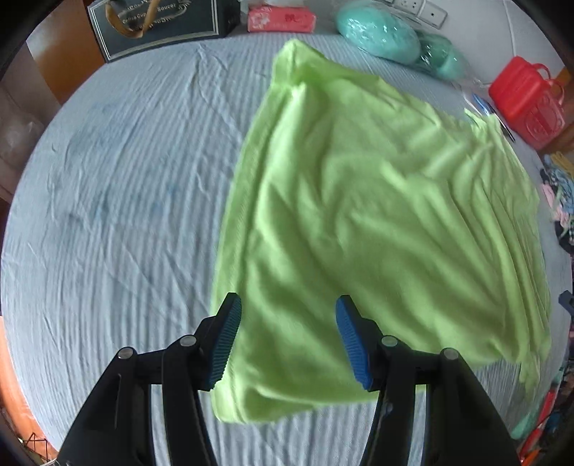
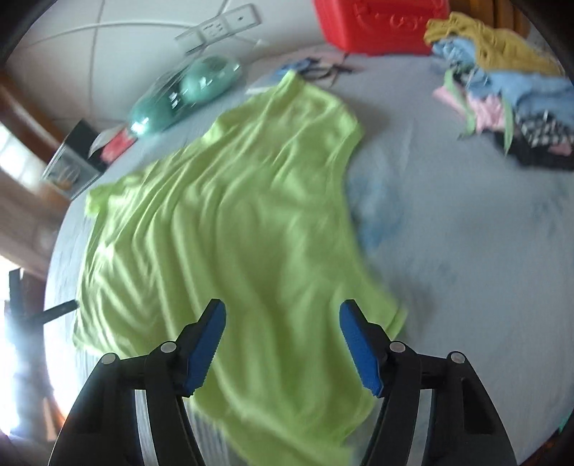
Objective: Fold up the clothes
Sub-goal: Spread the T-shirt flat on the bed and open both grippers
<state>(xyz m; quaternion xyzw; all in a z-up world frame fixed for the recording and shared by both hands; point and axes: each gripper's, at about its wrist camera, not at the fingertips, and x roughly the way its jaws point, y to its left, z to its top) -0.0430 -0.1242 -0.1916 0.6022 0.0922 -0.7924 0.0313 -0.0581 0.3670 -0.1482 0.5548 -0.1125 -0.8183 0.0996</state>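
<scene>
A lime-green garment [image 1: 358,215] lies spread and wrinkled on the pale blue sheet [image 1: 125,186]. In the left wrist view my left gripper [image 1: 287,340] hovers above the garment's near left corner, its blue pads [image 1: 224,344] apart and nothing pinched between them. The right wrist view is blurred. There the same green garment [image 2: 233,222] lies below my right gripper [image 2: 283,344], which stands over the near edge. Its blue pads [image 2: 358,347] are spread wide and hold no cloth.
A pile of mixed clothes [image 2: 502,89] sits at the back right. A red plastic container [image 1: 527,100], teal wrapped bundles [image 1: 380,32], a pink packet [image 1: 280,18] and a dark box [image 1: 158,25] line the far edge. A power strip [image 2: 219,27] lies near the wall.
</scene>
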